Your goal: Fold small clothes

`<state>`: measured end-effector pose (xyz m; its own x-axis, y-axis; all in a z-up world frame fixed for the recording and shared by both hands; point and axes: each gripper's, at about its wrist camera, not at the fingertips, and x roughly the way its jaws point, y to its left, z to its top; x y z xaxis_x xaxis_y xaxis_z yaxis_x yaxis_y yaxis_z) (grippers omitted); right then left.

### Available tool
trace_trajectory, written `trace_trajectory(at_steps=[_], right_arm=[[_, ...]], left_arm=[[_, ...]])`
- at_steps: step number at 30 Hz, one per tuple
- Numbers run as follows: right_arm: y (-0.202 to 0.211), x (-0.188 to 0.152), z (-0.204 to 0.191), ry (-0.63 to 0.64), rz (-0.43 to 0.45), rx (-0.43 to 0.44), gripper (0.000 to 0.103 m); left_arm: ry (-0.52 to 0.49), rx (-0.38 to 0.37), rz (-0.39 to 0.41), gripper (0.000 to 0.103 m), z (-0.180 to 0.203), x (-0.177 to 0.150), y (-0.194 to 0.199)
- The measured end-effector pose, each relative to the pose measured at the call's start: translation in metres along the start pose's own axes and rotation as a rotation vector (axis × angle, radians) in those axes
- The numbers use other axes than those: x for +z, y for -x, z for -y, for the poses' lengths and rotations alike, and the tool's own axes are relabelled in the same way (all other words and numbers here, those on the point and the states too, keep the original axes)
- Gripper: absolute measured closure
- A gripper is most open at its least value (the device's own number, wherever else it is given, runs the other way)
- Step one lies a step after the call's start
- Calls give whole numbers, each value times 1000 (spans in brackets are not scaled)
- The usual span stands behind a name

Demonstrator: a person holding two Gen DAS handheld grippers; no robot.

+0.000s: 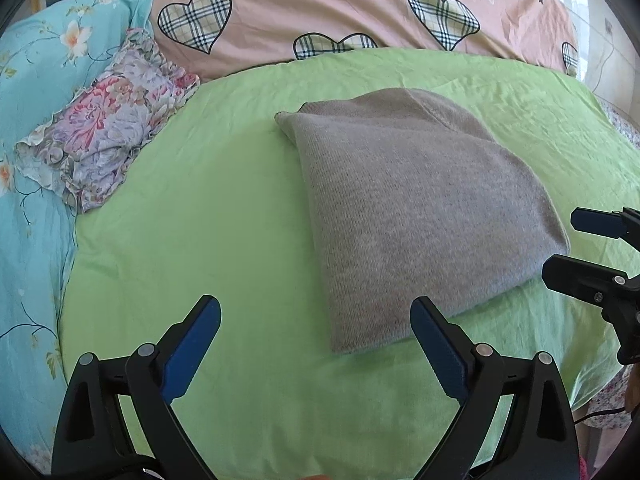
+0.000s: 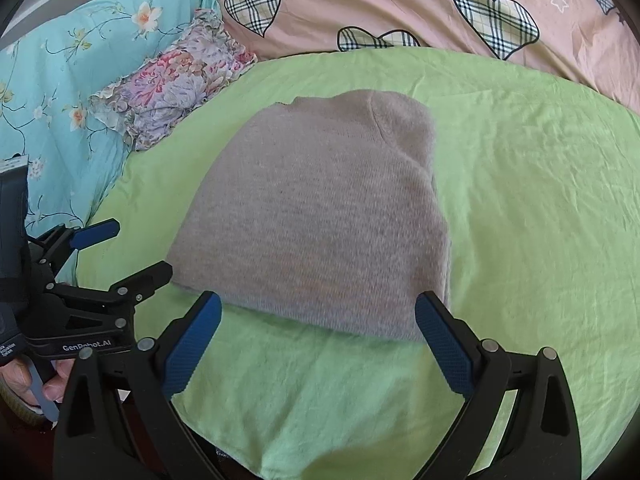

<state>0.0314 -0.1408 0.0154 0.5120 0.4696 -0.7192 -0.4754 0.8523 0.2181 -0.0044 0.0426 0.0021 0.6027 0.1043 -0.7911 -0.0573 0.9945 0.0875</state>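
Grey knit (image 1: pixel 416 216) lies folded flat on the green sheet (image 1: pixel 224 208), mid-bed. Left gripper (image 1: pixel 316 344) hovers over the sheet just beside the knit's near corner, jaws spread wide, nothing in them. Right gripper (image 2: pixel 320 336) sits at the knit's near edge, jaws wide apart, holding nothing. Floral pillow (image 1: pixel 104 128) at the sheet's far left corner.

Daylit bed: green sheet (image 1: pixel 248 200), pink heart quilt (image 1: pixel 360 8), floral pillow (image 1: pixel 108 120).
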Motion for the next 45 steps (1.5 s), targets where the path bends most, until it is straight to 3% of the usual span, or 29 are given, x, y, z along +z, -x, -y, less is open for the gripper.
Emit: trace_trajectory(at_steps=[45], right_arm=[[-22, 28, 4, 5, -23, 6, 4]], left_arm=[[11, 1, 9, 5, 2, 24, -11]])
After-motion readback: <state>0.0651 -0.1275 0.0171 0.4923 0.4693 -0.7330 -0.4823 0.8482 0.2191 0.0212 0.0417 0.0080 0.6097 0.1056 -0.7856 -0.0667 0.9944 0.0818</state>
